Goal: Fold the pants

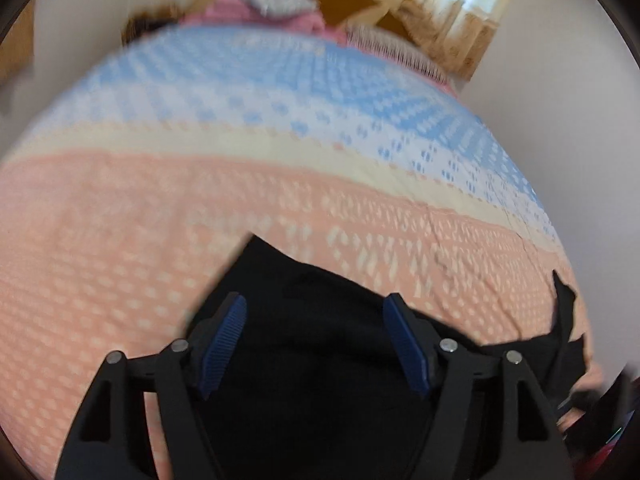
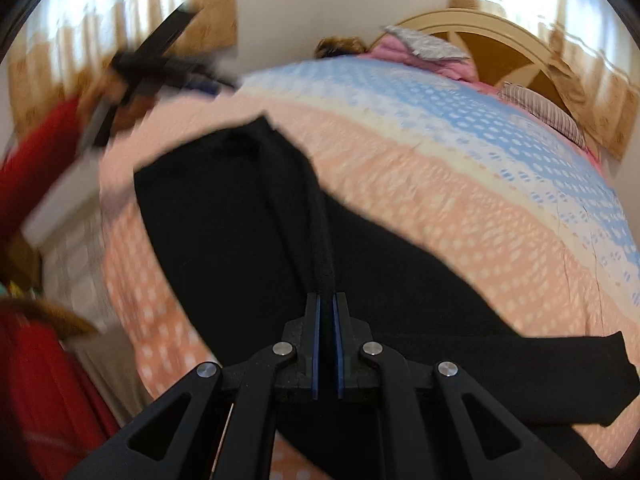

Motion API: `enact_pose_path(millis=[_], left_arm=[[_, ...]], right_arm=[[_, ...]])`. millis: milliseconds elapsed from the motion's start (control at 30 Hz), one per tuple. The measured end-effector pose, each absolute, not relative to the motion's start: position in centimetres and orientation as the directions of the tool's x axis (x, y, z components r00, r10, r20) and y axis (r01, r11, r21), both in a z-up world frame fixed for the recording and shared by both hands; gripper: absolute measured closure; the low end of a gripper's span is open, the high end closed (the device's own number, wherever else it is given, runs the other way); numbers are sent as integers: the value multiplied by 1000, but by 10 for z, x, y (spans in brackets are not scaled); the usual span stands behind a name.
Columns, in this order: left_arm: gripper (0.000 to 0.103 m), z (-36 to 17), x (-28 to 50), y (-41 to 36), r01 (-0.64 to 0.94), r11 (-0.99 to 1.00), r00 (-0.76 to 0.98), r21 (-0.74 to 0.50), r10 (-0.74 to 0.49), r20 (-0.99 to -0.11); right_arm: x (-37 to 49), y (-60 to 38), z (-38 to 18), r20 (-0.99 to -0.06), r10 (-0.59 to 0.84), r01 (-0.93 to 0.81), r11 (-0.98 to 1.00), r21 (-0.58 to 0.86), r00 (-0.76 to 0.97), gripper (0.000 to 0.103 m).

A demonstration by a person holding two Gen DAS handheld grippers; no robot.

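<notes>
Black pants [image 2: 240,208] lie spread across the bed, one leg end reaching to the right [image 2: 580,380]. My right gripper [image 2: 327,296] is shut on a raised ridge of the pants fabric that runs up into its blue pads. In the left wrist view my left gripper [image 1: 315,300] hovers open over the pants [image 1: 320,380], and nothing is between its blue pads [image 1: 224,340]. From the right wrist view, the left gripper [image 2: 152,64] appears blurred at the upper left, held by a hand in a red sleeve [image 2: 36,160].
The bed carries a patterned spread [image 1: 160,220] in peach, cream and blue bands. At its far end are a pink clothing pile [image 2: 400,50], a striped pillow [image 2: 540,112] and a wooden headboard [image 2: 480,40]. Curtained windows are behind.
</notes>
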State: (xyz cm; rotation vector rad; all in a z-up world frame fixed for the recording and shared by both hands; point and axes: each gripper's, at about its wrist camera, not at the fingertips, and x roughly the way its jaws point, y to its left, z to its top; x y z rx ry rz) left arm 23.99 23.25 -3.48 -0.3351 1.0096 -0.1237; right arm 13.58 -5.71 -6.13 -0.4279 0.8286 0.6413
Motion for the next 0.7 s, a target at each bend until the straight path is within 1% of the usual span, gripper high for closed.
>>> enact_pose_path(millis=[100,133,267,400,500,533,567,633,700], left_arm=[[31,-53,260,217,-119,931,465,-346,-256,-848],[34,-61,268,212,-150,933,439,-328,-234,-867],[35,-89,295,199,-266,928,304,-259,-175,-937],[35,-97,308,190,-336,924,250,-182,-99,-963],[35,-100,312,178,-340,935,213,-106,-34,-976],[39,-101,312,176,-335,937,218,-95,-21,-976],[46,-102,311,173,-330,941,229,-79,-2,-973],[91,-102,305,172,-314,947,266,-60,27,-964],[96,-100,297,180,-304,942,330,-144,-38,-943]], right_arm=[[133,-57,-88,-812,325,-662,743,-98,484,98],[134,-59,-93,-811,328,-653,752,-86,484,98],[137,-67,-95,-790,377,-631,775,-16,483,98],[134,-72,-100,-769,416,-632,774,21,485,98],[135,-74,-101,-757,442,-631,774,50,481,97],[136,-75,-100,-753,453,-632,773,64,478,98],[136,-76,-101,-750,459,-632,772,71,477,98],[135,-75,-100,-746,464,-631,772,77,478,98],[135,-74,-100,-744,463,-631,772,72,481,98]])
